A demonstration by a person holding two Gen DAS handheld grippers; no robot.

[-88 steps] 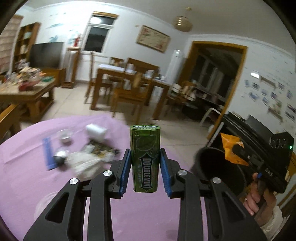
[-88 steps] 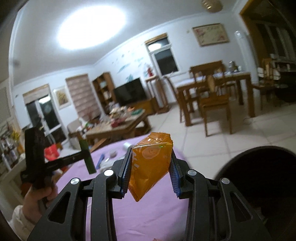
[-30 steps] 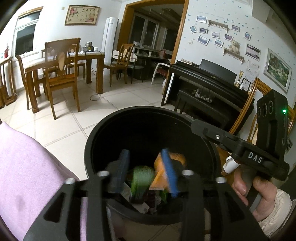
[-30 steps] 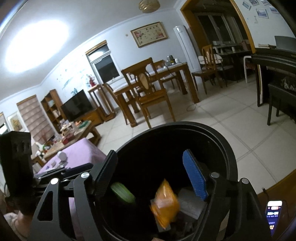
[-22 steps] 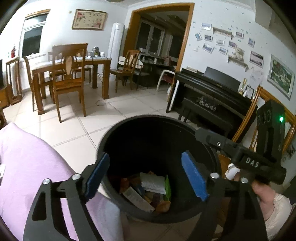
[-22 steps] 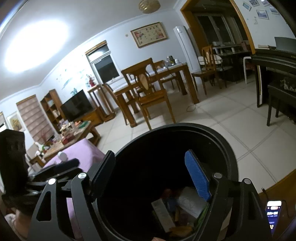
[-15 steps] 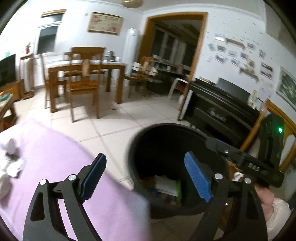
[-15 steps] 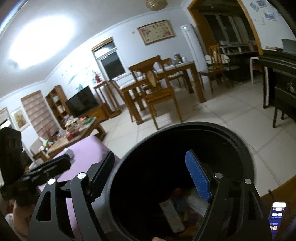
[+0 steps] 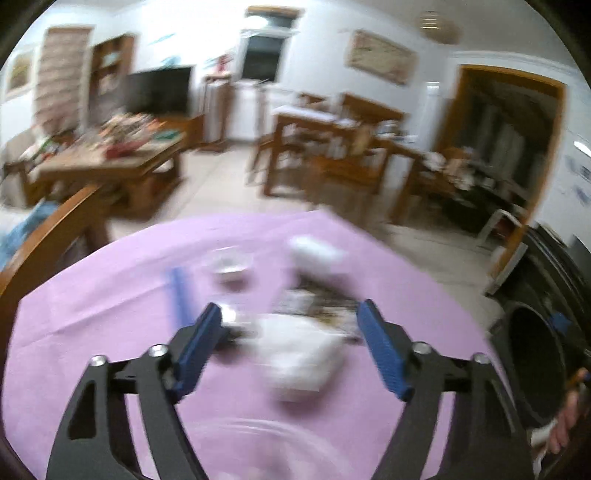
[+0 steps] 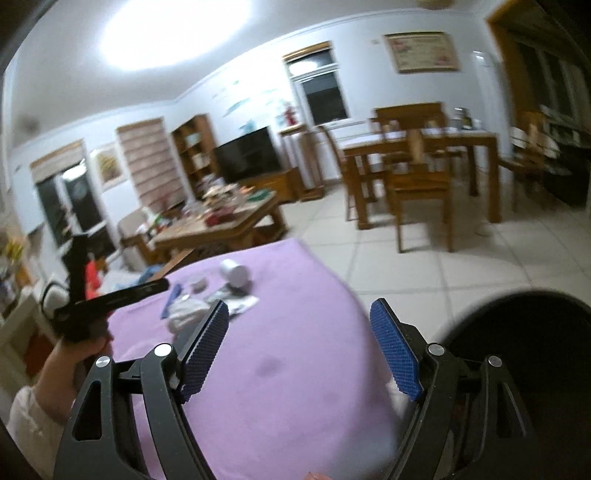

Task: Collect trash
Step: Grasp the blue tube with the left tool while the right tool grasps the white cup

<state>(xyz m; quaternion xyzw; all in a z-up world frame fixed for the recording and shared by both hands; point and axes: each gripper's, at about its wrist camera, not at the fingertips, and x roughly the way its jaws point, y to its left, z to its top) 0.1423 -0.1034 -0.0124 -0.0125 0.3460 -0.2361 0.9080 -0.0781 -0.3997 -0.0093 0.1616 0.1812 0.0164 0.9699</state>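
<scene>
Lilac tablecloth (image 9: 92, 295) under scattered trash (image 9: 299, 350); left hand-held gripper (image 9: 291, 347) closing, right hand-held gripper (image 10: 299, 350) wide, both empty.

Motion blur smears my left view: the white wad (image 9: 301, 356) and scraps (image 9: 317, 306) on the desk (image 9: 92, 306) are unreadable. The bin (image 10: 535, 369) runs off my right view's edge. I can't identify the small litter (image 10: 207, 299) there.

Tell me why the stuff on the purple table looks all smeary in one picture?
Left wrist view: motion blur smears the white crumpled trash and blue strip on the purple tablecloth. Right wrist view: sharper, though the ceiling light glares white, and the fisheye lens bends the walls.
</scene>
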